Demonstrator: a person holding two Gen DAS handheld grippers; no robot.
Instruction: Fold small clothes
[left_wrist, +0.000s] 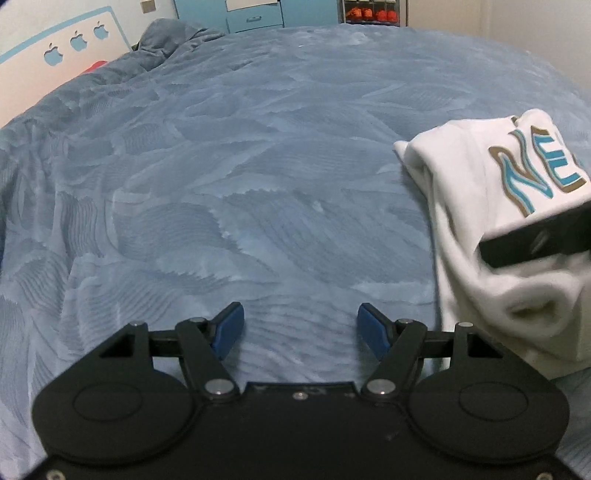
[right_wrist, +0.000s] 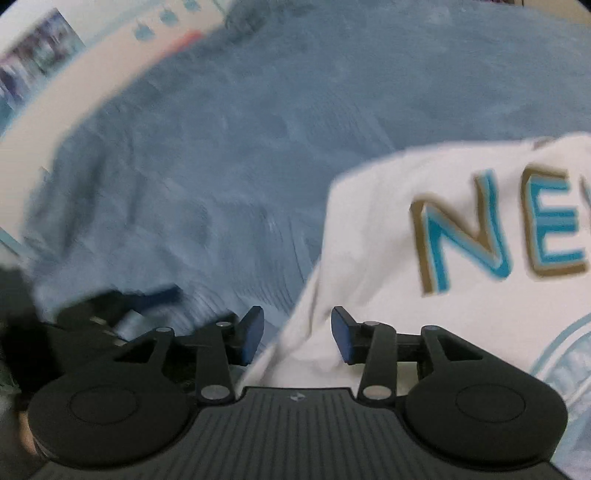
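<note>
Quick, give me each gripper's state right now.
Left gripper: open, holding nothing, above the blue bedspread.
Right gripper: open, white garment edge lies between the fingers, not clamped.

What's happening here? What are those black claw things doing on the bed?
A person is folding a small white top with blue letters on a bed with a blue bedspread, using two handheld grippers. The right gripper is open, with the edge of the top between its fingers. The left gripper is open too, over bare bedspread and holding nothing. The top looks partly folded and bunched, not flat.
</note>
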